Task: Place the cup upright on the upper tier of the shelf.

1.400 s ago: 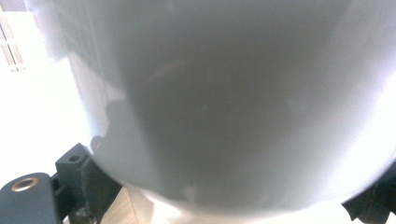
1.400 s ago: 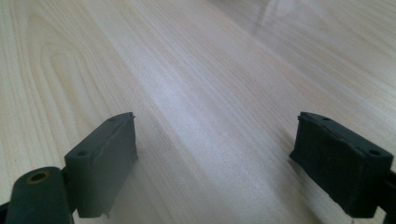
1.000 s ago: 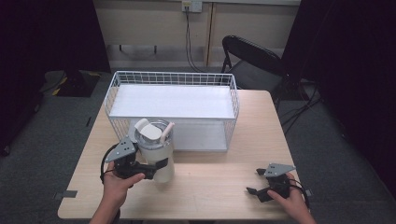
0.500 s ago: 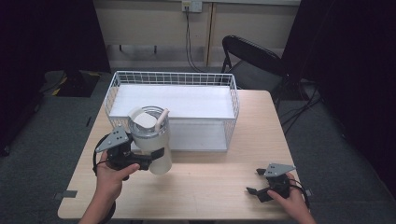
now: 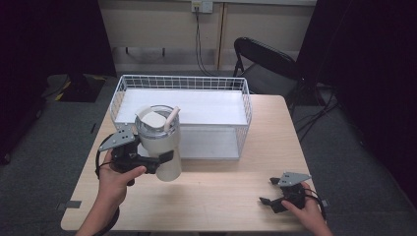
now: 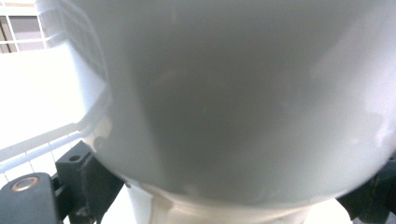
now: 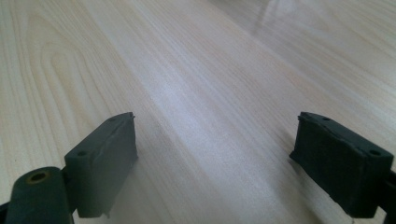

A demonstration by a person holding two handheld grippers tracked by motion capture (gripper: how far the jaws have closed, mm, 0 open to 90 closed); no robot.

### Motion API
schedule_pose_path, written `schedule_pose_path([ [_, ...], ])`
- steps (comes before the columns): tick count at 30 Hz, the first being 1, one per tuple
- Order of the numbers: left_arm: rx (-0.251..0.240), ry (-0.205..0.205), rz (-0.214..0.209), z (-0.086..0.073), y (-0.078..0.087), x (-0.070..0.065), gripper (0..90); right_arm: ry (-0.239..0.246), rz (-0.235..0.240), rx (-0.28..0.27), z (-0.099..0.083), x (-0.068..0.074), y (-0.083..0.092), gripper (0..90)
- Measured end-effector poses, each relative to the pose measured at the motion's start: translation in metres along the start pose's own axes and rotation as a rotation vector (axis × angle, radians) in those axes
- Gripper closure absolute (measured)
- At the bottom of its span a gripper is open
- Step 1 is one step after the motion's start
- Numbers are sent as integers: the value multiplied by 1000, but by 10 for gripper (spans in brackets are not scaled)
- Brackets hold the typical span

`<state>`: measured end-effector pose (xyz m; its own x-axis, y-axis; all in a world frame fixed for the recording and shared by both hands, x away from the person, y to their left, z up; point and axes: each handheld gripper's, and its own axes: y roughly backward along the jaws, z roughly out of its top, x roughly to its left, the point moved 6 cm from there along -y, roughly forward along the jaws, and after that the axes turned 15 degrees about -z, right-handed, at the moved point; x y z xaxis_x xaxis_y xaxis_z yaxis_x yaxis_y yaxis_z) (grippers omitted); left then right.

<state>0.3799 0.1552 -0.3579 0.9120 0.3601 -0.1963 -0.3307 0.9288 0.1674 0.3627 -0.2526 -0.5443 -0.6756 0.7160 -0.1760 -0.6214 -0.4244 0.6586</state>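
A white tumbler with a lid and a pale straw hangs a little above the table, just in front of the wire basket. My left gripper is shut on its lower body, one black jaw across the near side. In the left gripper view the tumbler looms very close, its body pinched between the jaws of the left gripper. My right gripper rests at the table's front right, open. In the right gripper view, only bare wood lies between the jaws of the right gripper.
A white wire basket with a white floor stands at the back middle of the table, directly behind the tumbler. A black folding chair stands beyond the far right corner. Bare wood stretches between my two hands.
My left gripper has lifted the tumbler off the table, so it now sits higher against the basket's front. The right gripper has stayed put.
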Motion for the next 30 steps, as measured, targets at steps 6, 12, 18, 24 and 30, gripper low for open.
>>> schedule_pose_path([
  [6,6,9,1,10,2,0,91,0,0,0,0,0,0,128],
  [12,10,14,2,20,3,2,91,0,0,0,0,0,0,127],
  [18,4,28,3,28,5,2,91,0,0,0,0,0,0,127],
  [24,8,20,9,40,10,2,91,0,0,0,0,0,0,128],
  [30,3,29,10,49,12,2,91,0,0,0,0,0,0,128],
])
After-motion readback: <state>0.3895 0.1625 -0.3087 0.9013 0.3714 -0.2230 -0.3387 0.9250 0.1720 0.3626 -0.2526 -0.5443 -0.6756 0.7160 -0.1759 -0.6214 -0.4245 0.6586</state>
